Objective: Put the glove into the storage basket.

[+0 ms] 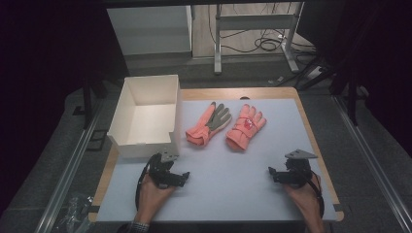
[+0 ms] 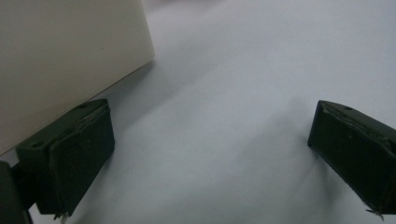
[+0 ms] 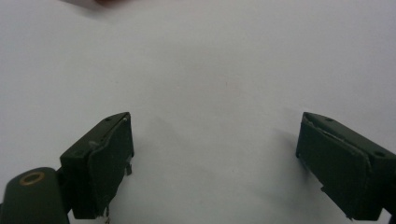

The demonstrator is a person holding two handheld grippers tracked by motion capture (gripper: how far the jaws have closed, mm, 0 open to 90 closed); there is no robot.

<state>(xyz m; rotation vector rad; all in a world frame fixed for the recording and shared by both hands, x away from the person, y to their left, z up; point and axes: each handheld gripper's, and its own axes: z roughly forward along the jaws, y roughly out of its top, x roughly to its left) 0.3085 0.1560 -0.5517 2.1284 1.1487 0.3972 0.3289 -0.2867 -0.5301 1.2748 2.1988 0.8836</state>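
Gloves are the things lying ahead of both tongs, and none of them is being held. Nearest to the person, the left tongs (image 1: 180, 178) are resting low over the pale tabletop (image 1: 233, 184), and in the left gripper view their two black jaws are standing wide apart with only bare surface between them. The right tongs (image 1: 273, 174) are sitting at about the same nearness, well apart from the left ones, and in the right gripper view their jaws are also standing wide, gripping nothing. A hand (image 1: 154, 194) is carrying the left tongs and another hand (image 1: 303, 194) is carrying the right ones.

Just beyond the left tongs, a white box (image 1: 124, 141) is standing open at the top; its near wall (image 2: 70, 60) is showing close beside the left jaw in the left gripper view.

Farther ahead, between the two tongs and beyond them, two pink gloves are lying flat side by side, near each other. The glove with the grey palm (image 1: 210, 124) is lying closer to the box. The second glove (image 1: 245, 127), with a strap across the wrist, is lying on the side of the right tongs. Both are pointing their fingers away from the person.
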